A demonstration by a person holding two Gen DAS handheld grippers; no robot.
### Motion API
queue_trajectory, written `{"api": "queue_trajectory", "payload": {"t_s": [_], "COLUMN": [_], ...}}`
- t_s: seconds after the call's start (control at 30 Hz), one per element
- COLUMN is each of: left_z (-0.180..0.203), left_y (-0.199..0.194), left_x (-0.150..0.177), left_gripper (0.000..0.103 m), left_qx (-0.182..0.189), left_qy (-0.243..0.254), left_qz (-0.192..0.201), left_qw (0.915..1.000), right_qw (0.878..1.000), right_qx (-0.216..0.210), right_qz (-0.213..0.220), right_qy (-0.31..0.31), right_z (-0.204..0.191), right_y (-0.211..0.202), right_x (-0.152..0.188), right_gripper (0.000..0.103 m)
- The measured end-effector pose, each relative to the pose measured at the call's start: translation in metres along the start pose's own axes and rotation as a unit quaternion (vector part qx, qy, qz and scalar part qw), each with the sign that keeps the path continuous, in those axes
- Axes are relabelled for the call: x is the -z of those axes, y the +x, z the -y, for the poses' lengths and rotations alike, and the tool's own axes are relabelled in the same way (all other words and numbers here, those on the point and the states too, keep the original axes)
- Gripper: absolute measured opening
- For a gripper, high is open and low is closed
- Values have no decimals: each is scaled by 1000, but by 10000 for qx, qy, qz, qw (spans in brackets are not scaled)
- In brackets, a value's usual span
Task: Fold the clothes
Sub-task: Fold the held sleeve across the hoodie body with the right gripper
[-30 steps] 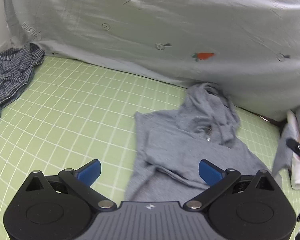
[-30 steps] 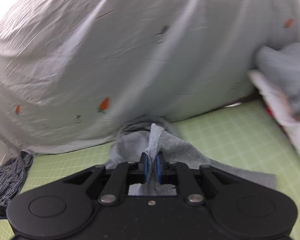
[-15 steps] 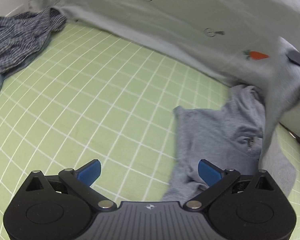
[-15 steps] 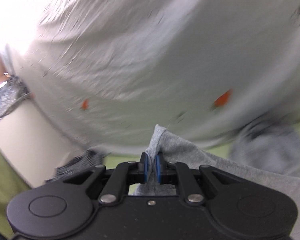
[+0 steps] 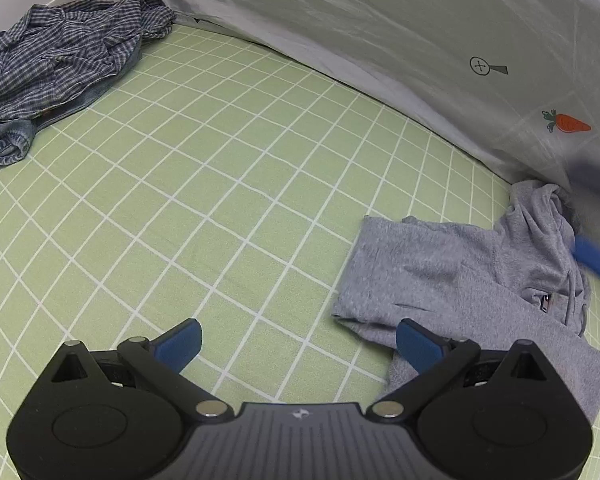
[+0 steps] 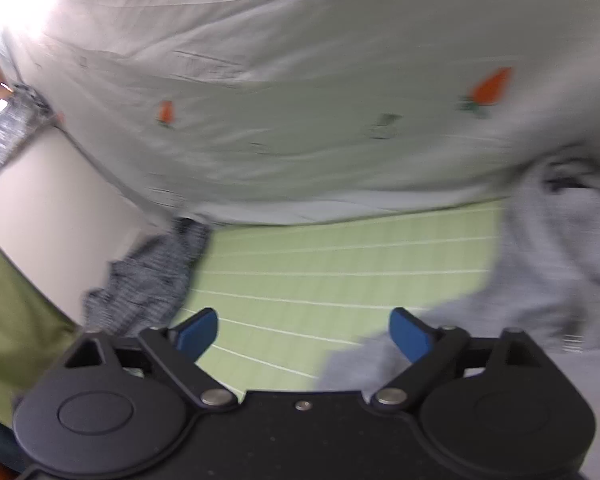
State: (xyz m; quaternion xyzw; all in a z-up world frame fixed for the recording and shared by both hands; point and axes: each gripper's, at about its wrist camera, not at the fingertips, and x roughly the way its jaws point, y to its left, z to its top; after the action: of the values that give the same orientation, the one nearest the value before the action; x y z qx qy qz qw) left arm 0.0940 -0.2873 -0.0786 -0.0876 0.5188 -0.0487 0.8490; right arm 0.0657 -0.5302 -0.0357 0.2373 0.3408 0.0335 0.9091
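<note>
A grey hoodie (image 5: 468, 280) lies partly folded on the green checked sheet (image 5: 220, 184), at the right of the left wrist view, its hood against the white cover. My left gripper (image 5: 298, 346) is open and empty, low over the sheet, its right finger over the hoodie's near edge. My right gripper (image 6: 304, 332) is open and empty; the hoodie (image 6: 548, 276) lies blurred to its right. A blurred blue finger of the right gripper (image 5: 596, 256) shows over the hood in the left wrist view.
A crumpled blue plaid shirt (image 5: 56, 68) lies at the far left of the sheet and also shows in the right wrist view (image 6: 152, 276). A white cover with carrot prints (image 5: 440, 40) rises along the back.
My right gripper has opened and let go of the grey hoodie fabric it held, which now lies on the sheet. Both views have swung to the left.
</note>
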Motion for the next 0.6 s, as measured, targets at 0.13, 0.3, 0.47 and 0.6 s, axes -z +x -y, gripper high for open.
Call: {"api": "queue_trajectory", "payload": {"t_s": [0.13,0.3,0.47,0.6], "left_z": [10,25,31,27], "left_y": [11,29,45,54], "left_x": [-1,-8,-12,-12], "left_gripper": [101,100,100,101], "left_qx": [41,176,-12,-291], "left_qy": [249,407,469,523], "left_qz": [-51,-151,-305,-383], "left_qw": [9997,9989,9984,9975], "right_qw": [9937,9749,9762,9843], "right_qx": [1103,2103,2079,1677], "right_qz": [-126,-285,-449,-545], "right_qy": [125,672,432,-98], "right_z": [51,105,86,48], "right_y": [-22,-55,-32,12], "right_x": [15,42,43,39], "right_gripper": [98,98,98,97]}}
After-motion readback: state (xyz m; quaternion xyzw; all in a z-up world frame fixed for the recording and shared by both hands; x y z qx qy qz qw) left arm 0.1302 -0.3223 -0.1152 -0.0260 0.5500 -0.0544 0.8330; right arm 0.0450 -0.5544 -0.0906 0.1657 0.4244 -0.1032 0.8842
